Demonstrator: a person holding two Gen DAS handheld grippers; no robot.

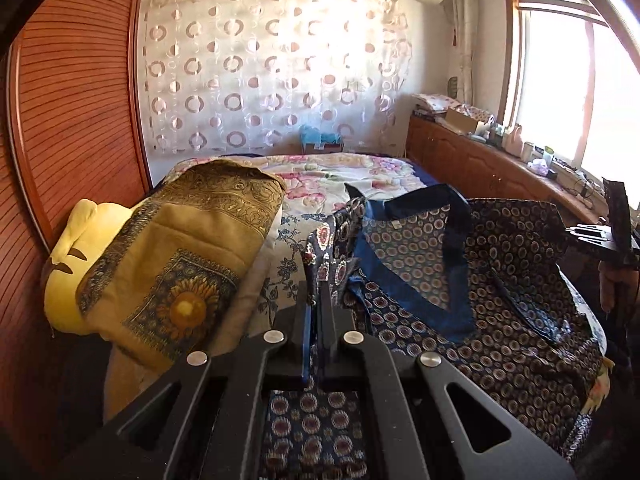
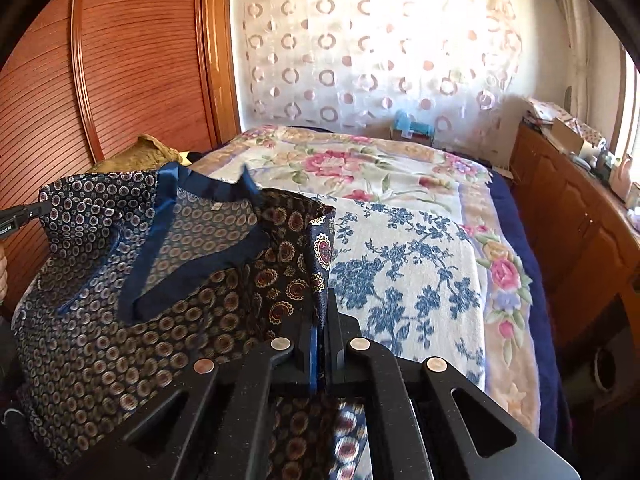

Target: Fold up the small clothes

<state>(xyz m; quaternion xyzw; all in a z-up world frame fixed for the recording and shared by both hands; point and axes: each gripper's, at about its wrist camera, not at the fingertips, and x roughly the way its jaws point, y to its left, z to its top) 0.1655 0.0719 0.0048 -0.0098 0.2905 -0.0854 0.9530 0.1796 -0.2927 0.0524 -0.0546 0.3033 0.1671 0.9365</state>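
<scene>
A small dark blue garment [image 1: 472,280] printed with round medallions and edged with a plain blue neckband hangs stretched between my two grippers above the bed. My left gripper [image 1: 318,300] is shut on its left shoulder edge, with cloth pinched between the black fingers. The right wrist view shows the same garment [image 2: 140,280] spreading to the left, and my right gripper [image 2: 322,320] is shut on its other edge. The right gripper [image 1: 612,232] also shows at the far right of the left wrist view, and the left gripper's tip [image 2: 24,216] at the left edge of the right wrist view.
A bed [image 2: 400,240] with a floral and blue-patterned blanket lies below. A mustard patterned quilt [image 1: 180,248] and a yellow plush [image 1: 76,248] sit at the bed's left by a wooden wardrobe [image 1: 60,120]. A wooden cabinet [image 1: 480,160] with clutter runs under the window on the right.
</scene>
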